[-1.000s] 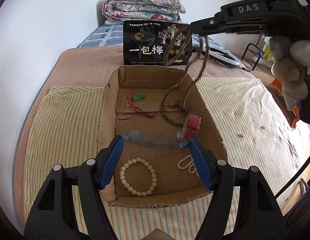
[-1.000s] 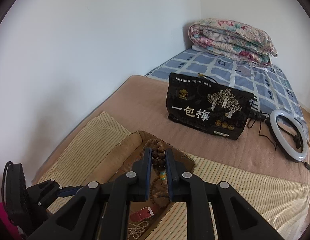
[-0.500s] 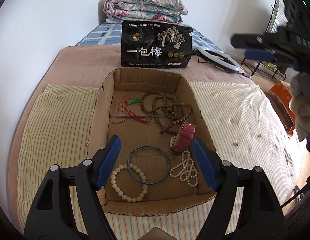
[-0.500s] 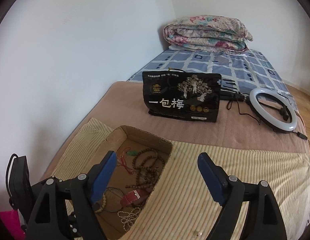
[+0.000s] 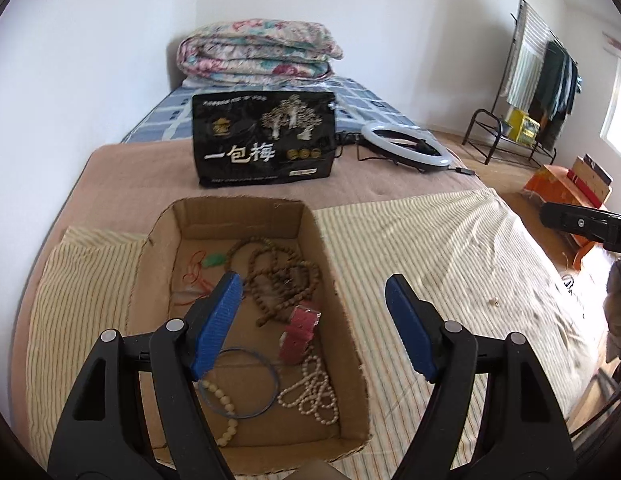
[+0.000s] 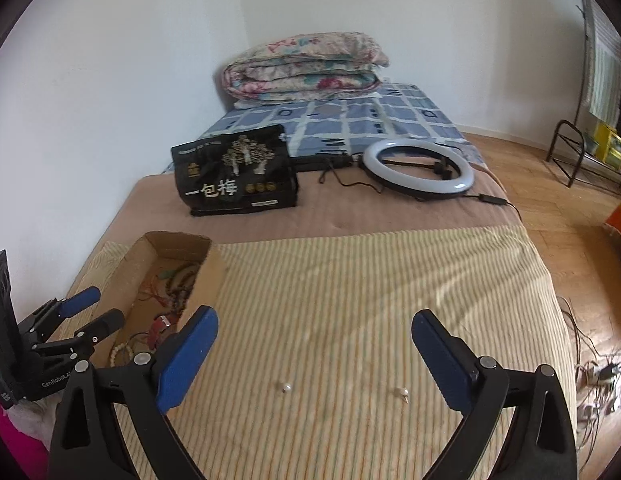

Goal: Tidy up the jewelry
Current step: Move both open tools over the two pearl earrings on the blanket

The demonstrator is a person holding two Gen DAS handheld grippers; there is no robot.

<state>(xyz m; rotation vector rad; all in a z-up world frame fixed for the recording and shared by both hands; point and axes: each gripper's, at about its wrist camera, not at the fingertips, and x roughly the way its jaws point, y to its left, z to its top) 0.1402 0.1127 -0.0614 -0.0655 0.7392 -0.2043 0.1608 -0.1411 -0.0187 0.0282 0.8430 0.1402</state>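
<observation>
Right wrist view: both claws empty, two tiny pearl pieces loose on the striped sheet (image 6: pixel 370 280) beside the cardboard box (image 6: pixel 214 264).

The box, on the sheet's left part, already holds the wooden bead strand (image 5: pixel 282 276), pink watch strap (image 5: pixel 298 332), blue bangle (image 5: pixel 250 384), cream bracelet (image 5: pixel 224 404), pearl string (image 5: pixel 310 390) and green pendant on red cord (image 5: pixel 214 260). The right gripper (image 6: pixel 314 358), its jaws just swung wide with nothing between them, hangs over the sheet to the box's right, above the two pearl pieces (image 6: pixel 285 388). The left gripper (image 5: pixel 314 328), jaws apart and empty, straddles the box's right wall. Likely trouble: the wide pads could nudge or flick so small a piece, pinch cloth with it, or lose it in a fold.
</observation>
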